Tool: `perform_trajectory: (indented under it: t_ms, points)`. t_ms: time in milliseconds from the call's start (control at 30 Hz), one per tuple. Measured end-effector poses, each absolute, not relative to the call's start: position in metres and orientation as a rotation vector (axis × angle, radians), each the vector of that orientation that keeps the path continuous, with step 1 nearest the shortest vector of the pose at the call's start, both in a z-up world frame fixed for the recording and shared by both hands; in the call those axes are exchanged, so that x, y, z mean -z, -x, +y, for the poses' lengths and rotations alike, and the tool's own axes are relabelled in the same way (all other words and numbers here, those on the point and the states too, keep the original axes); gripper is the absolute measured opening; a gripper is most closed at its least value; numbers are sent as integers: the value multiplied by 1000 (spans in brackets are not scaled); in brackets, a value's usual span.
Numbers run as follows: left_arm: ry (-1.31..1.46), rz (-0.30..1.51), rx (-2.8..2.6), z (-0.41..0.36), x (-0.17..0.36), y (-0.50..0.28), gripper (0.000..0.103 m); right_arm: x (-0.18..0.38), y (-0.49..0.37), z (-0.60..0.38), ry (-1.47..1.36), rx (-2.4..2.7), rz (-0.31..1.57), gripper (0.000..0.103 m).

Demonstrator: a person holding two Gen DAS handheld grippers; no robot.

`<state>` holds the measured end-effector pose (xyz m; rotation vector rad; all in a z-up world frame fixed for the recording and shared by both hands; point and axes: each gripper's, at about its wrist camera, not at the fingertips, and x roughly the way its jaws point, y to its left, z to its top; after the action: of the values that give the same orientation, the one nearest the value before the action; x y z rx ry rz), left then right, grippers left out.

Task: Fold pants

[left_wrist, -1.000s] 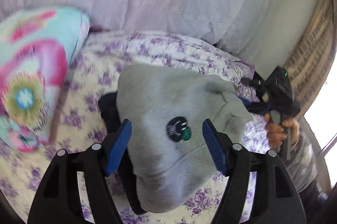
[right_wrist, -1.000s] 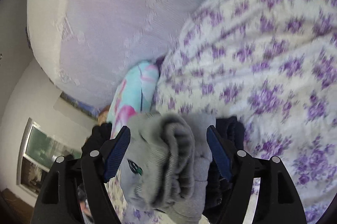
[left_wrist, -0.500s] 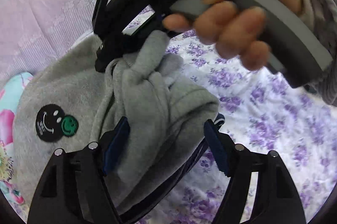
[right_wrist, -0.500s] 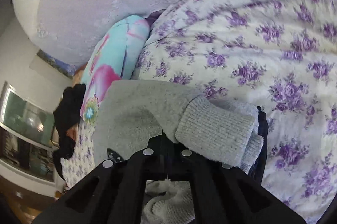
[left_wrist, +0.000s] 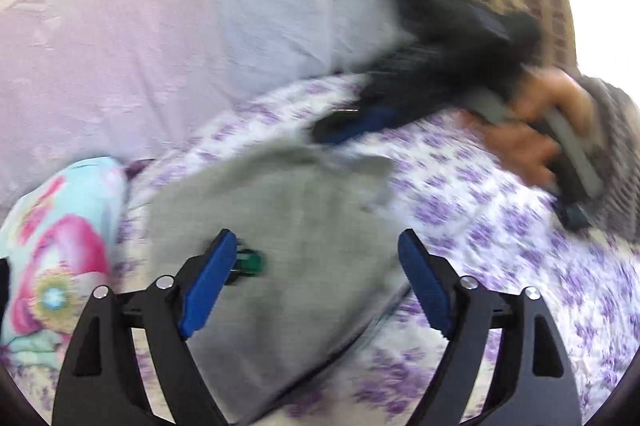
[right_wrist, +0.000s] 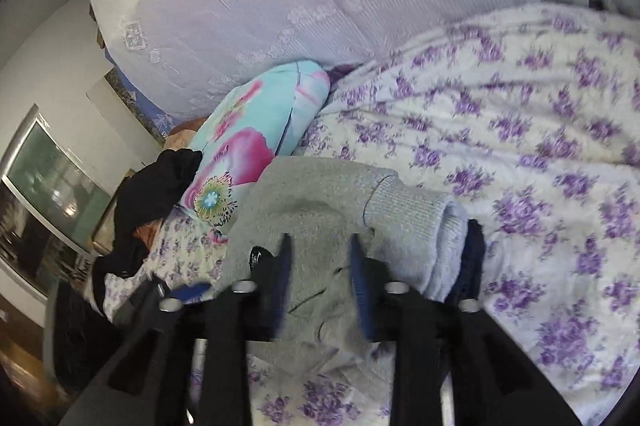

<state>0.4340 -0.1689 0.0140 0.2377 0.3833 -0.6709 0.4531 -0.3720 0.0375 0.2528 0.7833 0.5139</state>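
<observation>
Grey pants folded into a thick bundle on the floral bedspread.

The grey pants [left_wrist: 288,234] lie centre frame, ribbed cuff [right_wrist: 412,214] at the right edge; bare bedspread [right_wrist: 540,154] stretches right. Left gripper [left_wrist: 316,278] has just opened wide, gripping nothing; right gripper [right_wrist: 320,274], jaws just parting, holds nothing.

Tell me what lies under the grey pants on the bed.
A dark navy garment peeks out beneath the grey pants at the cuff end, with the purple floral sheet below. How far the navy garment runs underneath is hidden.
</observation>
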Motion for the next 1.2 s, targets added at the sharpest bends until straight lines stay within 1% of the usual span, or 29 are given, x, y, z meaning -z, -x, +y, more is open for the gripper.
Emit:
perform_trajectory:
  t_ms: [100,133,167,200,233,300,400,467,500,533,567,600,633,667,700,733,833,933,1033,1100,1200]
  points:
    - [-180,496,596,-156,-5,-467,83,-12,-451,-374,-230,-436,846,40]
    - [-187,561,561,-157,6,-483,82,1,-453,-377,-223,-410,853,37]
    - [-201,582,534,-159,14,-490,79,10,-455,-379,-210,-379,849,35]
    - [-255,600,503,-166,29,-499,75,17,-457,-384,-216,-355,828,30]
    - [-285,591,480,-169,37,-500,77,20,-459,-388,-248,-349,817,24]
    - [-282,550,447,-168,39,-496,77,20,-462,-394,-310,-349,822,24]
    - [-210,542,412,-158,27,-483,78,9,-450,-388,-285,-350,774,27]
    - [-192,507,367,-151,12,-465,83,-8,-426,-385,-247,-297,681,47]
    - [-189,485,340,-147,5,-455,90,-17,-409,-384,-222,-236,615,66]
    - [-186,463,311,-145,-1,-445,96,-25,-394,-382,-198,-189,557,71]
    - [-180,445,289,-143,-7,-433,97,-31,-374,-377,-155,-140,495,71]
    - [-173,431,267,-140,-13,-419,98,-35,-359,-371,-109,-103,453,74]
    - [-170,421,243,-137,-18,-402,99,-37,-337,-361,-46,-56,406,83]
    - [-168,416,211,-136,-20,-389,98,-36,-316,-350,11,-13,367,88]
    - [-170,421,175,-134,-20,-373,98,-34,-293,-339,60,16,327,95]
    - [-175,426,159,-134,-20,-363,98,-30,-275,-330,93,38,293,99]
    - [-193,431,105,-132,-12,-322,99,-7,-212,-301,200,144,186,99]
    - [-156,399,92,-123,3,-279,99,28,-167,-286,215,194,150,99]
    - [-94,396,126,-111,20,-253,99,56,-152,-287,134,159,188,99]
    - [-64,397,121,-105,30,-249,99,69,-154,-289,92,124,228,99]
    - [-36,434,115,-99,42,-255,99,81,-152,-286,83,104,218,99]
